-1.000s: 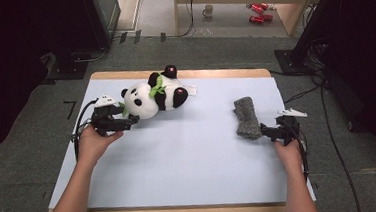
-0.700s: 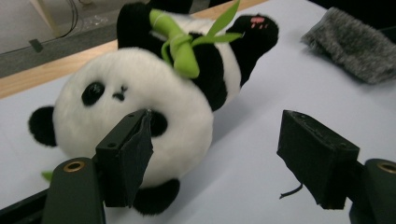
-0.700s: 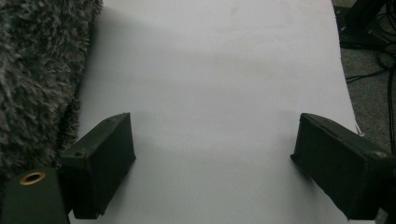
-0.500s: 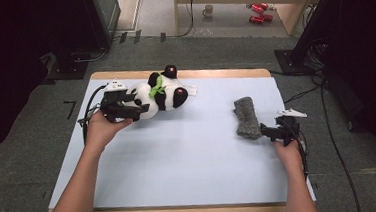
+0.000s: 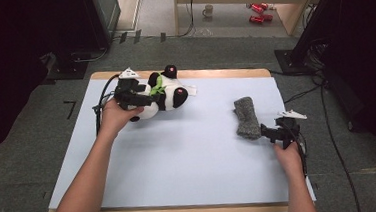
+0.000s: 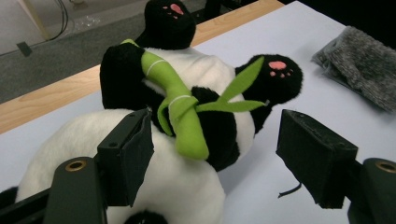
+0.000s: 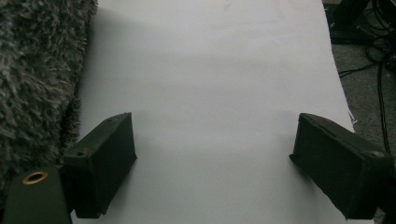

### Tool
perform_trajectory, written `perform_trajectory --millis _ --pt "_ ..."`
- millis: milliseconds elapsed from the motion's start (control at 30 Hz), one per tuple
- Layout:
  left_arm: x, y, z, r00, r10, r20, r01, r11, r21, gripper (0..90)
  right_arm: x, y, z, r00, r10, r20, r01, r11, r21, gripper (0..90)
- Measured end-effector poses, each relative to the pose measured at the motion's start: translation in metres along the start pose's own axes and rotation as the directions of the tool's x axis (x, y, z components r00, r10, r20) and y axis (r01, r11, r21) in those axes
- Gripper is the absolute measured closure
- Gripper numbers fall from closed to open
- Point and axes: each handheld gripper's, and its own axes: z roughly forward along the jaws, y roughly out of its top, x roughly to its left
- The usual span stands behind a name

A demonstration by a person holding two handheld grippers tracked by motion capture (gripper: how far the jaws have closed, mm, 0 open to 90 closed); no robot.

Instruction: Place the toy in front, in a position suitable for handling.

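our left gripper [image 6: 215, 158] hangs over the toy panda [image 5: 162, 95] at the bench's [image 5: 179, 156] far left, jaws apart; our right gripper [image 7: 212, 163], wide too, sits beside the grey cloth [image 5: 247, 118].

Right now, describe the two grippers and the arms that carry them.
Both the left gripper and the right gripper are black, each with two blocky flat-faced jaws, brass-coloured holes near the jaw bases, a pale three-cornered plate on top and a trailing black cable. The forearms are bare, no sleeves showing.
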Motion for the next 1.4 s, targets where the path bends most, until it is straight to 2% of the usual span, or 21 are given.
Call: perform_trajectory --millis 100,167,267,333,367,400,533,633,767,833,933,1000,1067,1200,1233,1333,1400 --pt "0.002 0.001 0.011 0.9999 -0.006 0.012 0.006 1.0 0.005 30.9 0.0 0.0 0.0 1.0 -0.003 0.003 0.003 1.0 -0.003 12.5" --pt "0.003 0.0 0.018 1.0 -0.001 -0.003 0.001 0.9998 0.021 30.8 0.0 0.0 0.0 1.0 -0.003 0.003 0.003 1.0 -0.003 12.5" --pt "0.005 -0.002 0.027 1.0 -0.008 -0.002 0.008 0.9999 0.007 31.0 0.0 0.0 0.0 1.0 0.0 0.001 0.0 1.0 -0.002 12.5" --pt "0.005 -0.003 0.031 0.9998 0.001 -0.019 -0.001 1.0 0.001 31.2 0.0 -0.001 0.0 1.0 0.001 0.0 -0.001 1.0 -0.002 12.5" --pt "0.005 -0.003 0.031 0.9998 0.001 -0.019 -0.001 1.0 0.001 32.5 0.0 -0.001 0.0 1.0 0.001 0.0 -0.001 1.0 -0.002 12.5" --pt "0.004 -0.004 0.034 0.999 0.018 -0.04 -0.018 0.9998 0.001 34.6 0.0 -0.001 0.0 1.0 0.003 -0.001 -0.003 1.0 -0.004 12.5" --pt "0.003 -0.005 0.039 0.9991 0.02 -0.037 -0.02 0.9998 0.0 38.9 0.001 -0.001 -0.001 1.0 0.004 0.0 -0.004 1.0 -0.004 12.6" --pt "0.004 -0.006 0.04 0.9989 0.021 -0.041 -0.02 0.9997 0.011 45.5 0.001 -0.001 -0.001 1.0 0.004 0.001 -0.004 1.0 -0.004 12.7" --pt "0.001 -0.007 0.041 0.9973 0.057 -0.045 -0.056 0.9979 0.033 54.4 0.001 -0.001 -0.001 1.0 0.004 0.001 -0.004 1.0 -0.003 12.6" --pt "-0.001 -0.007 0.041 0.9975 0.044 -0.055 -0.042 0.9985 0.035 58.9 0.001 -0.002 -0.001 1.0 0.004 0.002 -0.004 1.0 -0.003 12.7" --pt "0.0 -0.008 0.039 0.9991 -0.023 -0.037 0.024 0.9994 0.025 63.7 0.001 -0.002 -0.002 1.0 0.004 0.002 -0.004 1.0 -0.003 12.7" --pt "0.001 -0.006 0.035 0.9982 -0.049 -0.034 0.05 0.9985 0.022 65.4 0.001 -0.002 -0.002 1.0 0.003 0.0 -0.003 1.0 -0.004 12.6" --pt "-0.001 -0.002 0.03 0.9977 -0.054 -0.041 0.055 0.9981 0.027 66.2 0.001 -0.002 -0.002 1.0 0.006 0.0 -0.006 1.0 -0.002 12.6" --pt "-0.007 0.002 0.021 0.9981 -0.059 -0.016 0.059 0.998 0.023 66.5 0.001 -0.002 -0.002 1.0 0.009 -0.001 -0.009 1.0 0.0 12.5" --pt "-0.011 0.004 0.014 0.9976 -0.069 0.006 0.069 0.9975 0.012 66.5 0.0 -0.002 -0.002 1.0 0.01 -0.002 -0.01 1.0 0.0 12.4" --pt "-0.019 0.004 0.007 0.9958 -0.085 0.035 0.085 0.9964 0.008 66.5 0.0 -0.001 -0.001 0.9999 0.011 -0.005 -0.011 1.0 0.001 12.3" --pt "-0.026 0.003 0.004 0.9964 -0.073 0.043 0.072 0.9972 0.02 66.5 0.0 -0.001 -0.001 0.9999 0.011 -0.005 -0.011 1.0 0.002 12.2"
